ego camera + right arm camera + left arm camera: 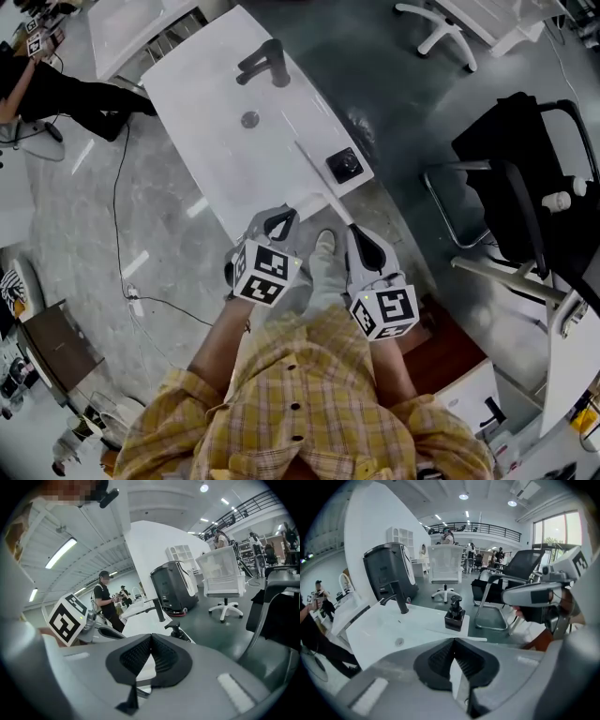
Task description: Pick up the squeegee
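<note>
White squeegee (323, 185) lying flat on the sink counter (211, 112), beside the soap dispenser (343, 165), near the front edge, left gripper (279, 218) and right gripper (362, 240) close before it, both jaw pairs pressed together, nothing between.

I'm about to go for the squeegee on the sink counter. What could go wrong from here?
1. The left gripper and right gripper are both shut. Unless one opens first, it may only shove the squeegee, which lies flat along the counter edge and could slide off.
2. The soap dispenser stands right beside the thin handle, so a wide approach might knock it.
</note>
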### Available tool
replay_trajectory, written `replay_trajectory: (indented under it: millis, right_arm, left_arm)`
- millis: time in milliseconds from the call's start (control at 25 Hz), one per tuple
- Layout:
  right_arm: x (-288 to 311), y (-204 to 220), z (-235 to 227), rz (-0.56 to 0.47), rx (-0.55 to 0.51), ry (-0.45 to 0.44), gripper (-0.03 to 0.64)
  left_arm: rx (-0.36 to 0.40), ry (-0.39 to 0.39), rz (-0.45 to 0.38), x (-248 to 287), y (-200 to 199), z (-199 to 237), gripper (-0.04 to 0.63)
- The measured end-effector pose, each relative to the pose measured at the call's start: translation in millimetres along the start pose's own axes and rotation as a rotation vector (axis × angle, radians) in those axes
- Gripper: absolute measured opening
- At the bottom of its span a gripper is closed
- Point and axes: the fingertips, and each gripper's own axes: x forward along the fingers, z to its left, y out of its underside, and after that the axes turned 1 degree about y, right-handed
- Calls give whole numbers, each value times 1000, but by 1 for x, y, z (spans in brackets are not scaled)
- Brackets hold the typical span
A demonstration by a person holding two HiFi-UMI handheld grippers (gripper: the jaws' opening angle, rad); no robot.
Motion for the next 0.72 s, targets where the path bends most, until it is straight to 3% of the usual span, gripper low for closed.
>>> replay_trajectory:
  millis: [280, 720]
  right_arm:
    - [4, 5, -5, 21, -2, 2, -5]
    - [14, 4, -11, 25, 5, 6, -3]
  left_arm:
    - [88, 32, 94, 26, 7, 2, 2]
    - [176, 52, 209, 56, 21, 5, 76]
